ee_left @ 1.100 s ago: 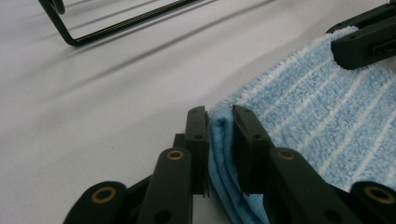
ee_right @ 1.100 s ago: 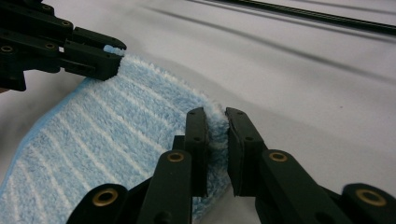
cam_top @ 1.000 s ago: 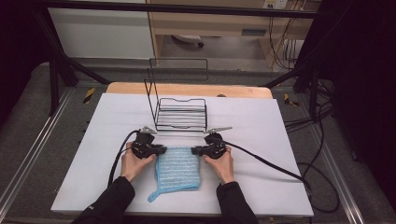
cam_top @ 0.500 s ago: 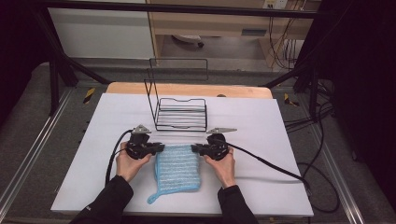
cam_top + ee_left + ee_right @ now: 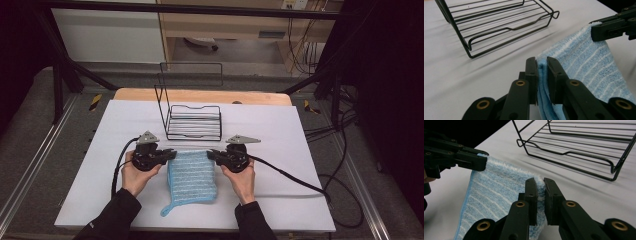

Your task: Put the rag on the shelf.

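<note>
Left gripper (image 5: 541,65) is clamping one top corner of the blue towel (image 5: 191,175), right gripper (image 5: 540,185) is clamping the other, top edge stretched between them. Towel is hanging with its lower end trailing on the desk (image 5: 300,130), just in front of the wire rack (image 5: 194,122). Looks like a lift step; next move calls for carrying it level toward the rack while keeping the edge taut.

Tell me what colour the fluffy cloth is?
The fluffy terry cloth is light blue with thin white stripes, clearest in the left gripper view.
</note>
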Demonstrator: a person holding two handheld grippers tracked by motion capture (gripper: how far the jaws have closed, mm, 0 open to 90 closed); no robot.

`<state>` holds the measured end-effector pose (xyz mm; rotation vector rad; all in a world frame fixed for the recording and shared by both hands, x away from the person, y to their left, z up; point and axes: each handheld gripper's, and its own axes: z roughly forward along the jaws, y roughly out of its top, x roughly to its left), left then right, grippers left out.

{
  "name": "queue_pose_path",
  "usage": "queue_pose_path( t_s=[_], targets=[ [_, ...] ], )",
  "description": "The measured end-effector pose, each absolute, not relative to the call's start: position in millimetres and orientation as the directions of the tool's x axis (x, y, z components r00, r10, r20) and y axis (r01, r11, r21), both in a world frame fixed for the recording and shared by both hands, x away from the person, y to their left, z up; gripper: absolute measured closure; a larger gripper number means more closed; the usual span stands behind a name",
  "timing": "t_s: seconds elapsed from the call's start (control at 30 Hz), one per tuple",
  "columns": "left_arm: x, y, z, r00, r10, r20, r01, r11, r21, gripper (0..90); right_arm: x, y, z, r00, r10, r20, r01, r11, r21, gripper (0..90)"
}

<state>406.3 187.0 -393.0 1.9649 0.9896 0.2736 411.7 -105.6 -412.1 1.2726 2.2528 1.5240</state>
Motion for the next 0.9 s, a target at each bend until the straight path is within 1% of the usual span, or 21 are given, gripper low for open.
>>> queue_pose_path(
  t_s=[0.17,0.33,0.47,0.9],
  targets=[
    [399.6,184.7,-383.0,0.665,0.729,-0.159,0.499,-0.276,0.821,79.9,407.2,-108.7,-403.1,-0.642,0.707,0.295,0.521,0.121,0.845,82.6],
    [395.6,183.3,-377.1,0.670,0.725,-0.161,0.484,-0.262,0.835,79.9,403.6,-112.3,-395.7,-0.649,0.704,0.287,0.498,0.107,0.861,82.7],
    [391.4,181.9,-370.4,0.676,0.724,-0.142,0.459,-0.262,0.849,79.9,400.8,-114.0,-390.6,-0.656,0.704,0.273,0.478,0.106,0.872,82.7],
    [382.6,185.1,-352.6,0.673,0.728,-0.134,0.407,-0.213,0.888,79.9,389.2,-114.1,-366.5,-0.682,0.698,0.219,0.395,0.100,0.913,82.8]
  ],
)
